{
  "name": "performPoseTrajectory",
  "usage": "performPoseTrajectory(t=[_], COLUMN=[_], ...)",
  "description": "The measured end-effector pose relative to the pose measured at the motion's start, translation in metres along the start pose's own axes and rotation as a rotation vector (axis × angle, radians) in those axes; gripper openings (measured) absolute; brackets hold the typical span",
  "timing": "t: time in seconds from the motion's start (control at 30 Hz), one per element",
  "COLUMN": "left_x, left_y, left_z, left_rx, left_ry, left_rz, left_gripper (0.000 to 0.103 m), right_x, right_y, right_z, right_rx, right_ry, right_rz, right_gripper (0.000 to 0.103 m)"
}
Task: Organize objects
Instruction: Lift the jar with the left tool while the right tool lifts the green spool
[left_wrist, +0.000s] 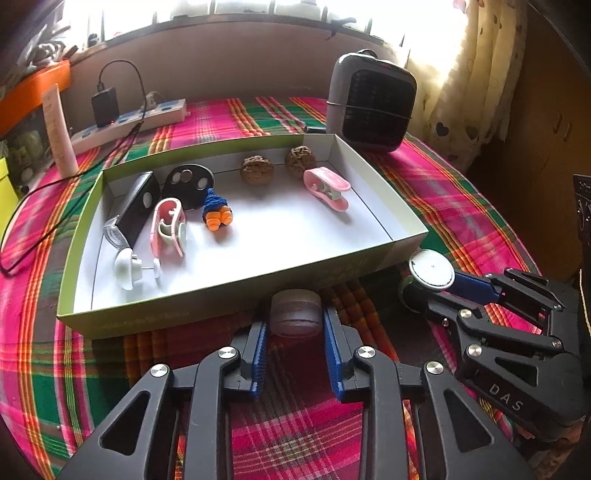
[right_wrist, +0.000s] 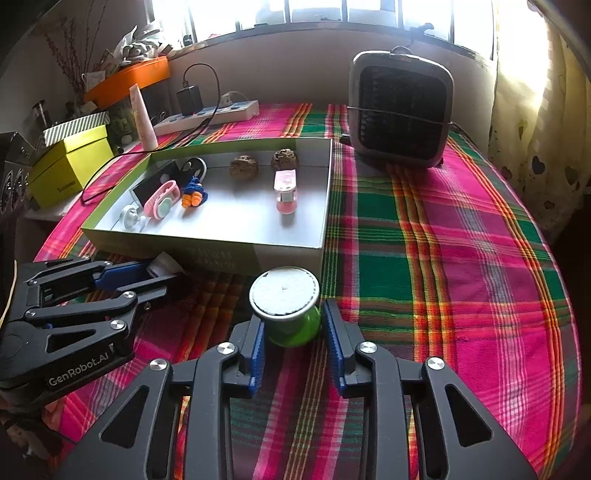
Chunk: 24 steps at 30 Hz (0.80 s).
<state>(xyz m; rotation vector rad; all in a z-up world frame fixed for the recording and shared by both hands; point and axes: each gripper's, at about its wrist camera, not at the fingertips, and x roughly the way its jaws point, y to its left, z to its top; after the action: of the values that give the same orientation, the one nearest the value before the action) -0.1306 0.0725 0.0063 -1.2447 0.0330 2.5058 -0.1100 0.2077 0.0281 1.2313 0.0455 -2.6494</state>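
Observation:
A small translucent jar (left_wrist: 294, 314) stands on the plaid cloth just in front of the shallow green box (left_wrist: 184, 314), and my left gripper (left_wrist: 294, 328) is shut on it, blue pads against both sides. My right gripper (right_wrist: 293, 328) is shut on a green spool with a white top (right_wrist: 284, 295), close to the box's near right corner (right_wrist: 288, 254). In the left wrist view that spool (left_wrist: 432, 273) and the right gripper (left_wrist: 432, 291) show at the right. The box holds two walnuts (left_wrist: 257, 170), two pink clips (left_wrist: 327, 188), black pieces, a white knob and a blue-and-orange crocheted toy (left_wrist: 216, 210).
A grey fan heater (right_wrist: 400, 110) stands behind the box at the back right. A power strip with a charger (left_wrist: 129, 118), its cable and a white tube (left_wrist: 61, 136) are at the back left. A yellow box (right_wrist: 70, 166) sits off the table's left; a curtain hangs at right.

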Motion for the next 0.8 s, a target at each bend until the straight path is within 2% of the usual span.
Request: performPoseTrajectory(t=[0.8], left_x=[-0.013], left_y=[0.003], left_z=[-0.009], left_rx=[-0.003], left_ry=[-0.025], left_rz=[0.008], left_gripper=[0.025], right_x=[-0.005], right_y=[0.010], right_z=[-0.006], right_rx=[0.002], right_ry=[-0.004], right_rz=[0.022], right_gripper=[0.029])
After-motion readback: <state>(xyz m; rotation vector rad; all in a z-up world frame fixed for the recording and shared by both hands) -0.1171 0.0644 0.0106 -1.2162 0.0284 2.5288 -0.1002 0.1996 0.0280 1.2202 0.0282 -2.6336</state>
